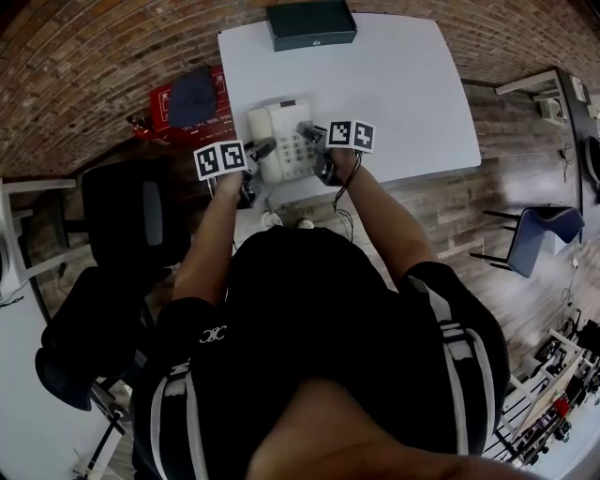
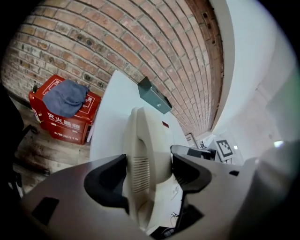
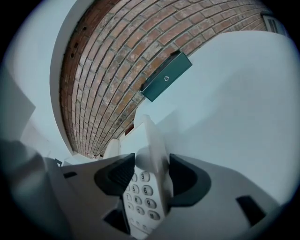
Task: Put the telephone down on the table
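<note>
- Head view: we see the telephone [image 1: 281, 141] over the near edge of the white desk [image 1: 403, 94], with the left gripper [image 1: 260, 149] on its left side and the right gripper [image 1: 310, 132] on its right. A dark green box [image 1: 310, 23] lies at the desk's far edge, well apart. From here we cannot tell whether the base already rests on the desk.
- Left gripper view: the jaws are pinching the telephone's cream side, just by the ribbed grille. A red crate [image 2: 65, 122] with a blue cloth [image 2: 65, 96] on it stands on the floor beside the desk.
- Right gripper view: these jaws are clamped on the telephone's other edge, with the keypad [image 3: 143, 190] showing just below them.
- We judge the step to be the set-down itself. The next move calls for lowering both sides evenly until the base sits flat, then spreading both jaws and drawing them clear without nudging it.
</note>
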A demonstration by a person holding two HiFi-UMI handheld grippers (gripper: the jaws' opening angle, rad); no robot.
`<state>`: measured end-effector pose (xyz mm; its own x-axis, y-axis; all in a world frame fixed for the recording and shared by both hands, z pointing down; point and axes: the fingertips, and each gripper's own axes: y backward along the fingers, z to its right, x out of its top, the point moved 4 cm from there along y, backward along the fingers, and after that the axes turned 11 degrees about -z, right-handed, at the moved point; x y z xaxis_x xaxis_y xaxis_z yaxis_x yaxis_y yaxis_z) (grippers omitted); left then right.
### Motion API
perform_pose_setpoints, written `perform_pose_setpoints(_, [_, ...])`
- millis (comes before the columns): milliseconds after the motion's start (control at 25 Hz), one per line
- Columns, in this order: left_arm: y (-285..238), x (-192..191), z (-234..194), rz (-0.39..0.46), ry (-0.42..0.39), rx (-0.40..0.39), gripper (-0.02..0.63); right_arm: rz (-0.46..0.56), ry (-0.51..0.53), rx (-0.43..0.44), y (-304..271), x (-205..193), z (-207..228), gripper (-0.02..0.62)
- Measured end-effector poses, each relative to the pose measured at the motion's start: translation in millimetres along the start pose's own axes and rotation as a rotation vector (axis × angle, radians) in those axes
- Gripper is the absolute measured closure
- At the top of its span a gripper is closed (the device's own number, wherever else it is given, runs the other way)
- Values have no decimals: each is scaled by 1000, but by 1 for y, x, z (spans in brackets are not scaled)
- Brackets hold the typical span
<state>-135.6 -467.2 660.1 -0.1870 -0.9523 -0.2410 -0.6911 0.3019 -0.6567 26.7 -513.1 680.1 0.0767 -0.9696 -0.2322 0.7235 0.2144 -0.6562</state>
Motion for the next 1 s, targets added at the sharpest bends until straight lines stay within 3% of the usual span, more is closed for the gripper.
perform_pose_setpoints(160, [17,3,9,88,-129,108,296,65,65,-9,17,8,-10,387])
perform_pose_setpoints(320, [52,10,23,208,-221,218,296,184,202,-42,47,24,-35,392])
perform_pose_setpoints(360, [62,14,28,246,-243,251,313,214,241,-53,56,28,-43,427])
perform_pose_setpoints(440, [82,19,38,333,-291,318,409,269,318,-67,71,31,-61,513])
perform_pose_setpoints(520, [103,24,52,422,-332,375,506,331,394,-66,86,33,-80,556])
perform_pose_setpoints(640, [133,29,80,535,-343,388,587,458,504,-62,112,36,-114,590])
perform_pose_setpoints(880, [188,26,143,697,-468,412,603,707,716,-35,176,22,-190,597])
perform_pose_setpoints(1000, [209,18,172,760,-542,447,603,808,769,-58,207,12,-213,597])
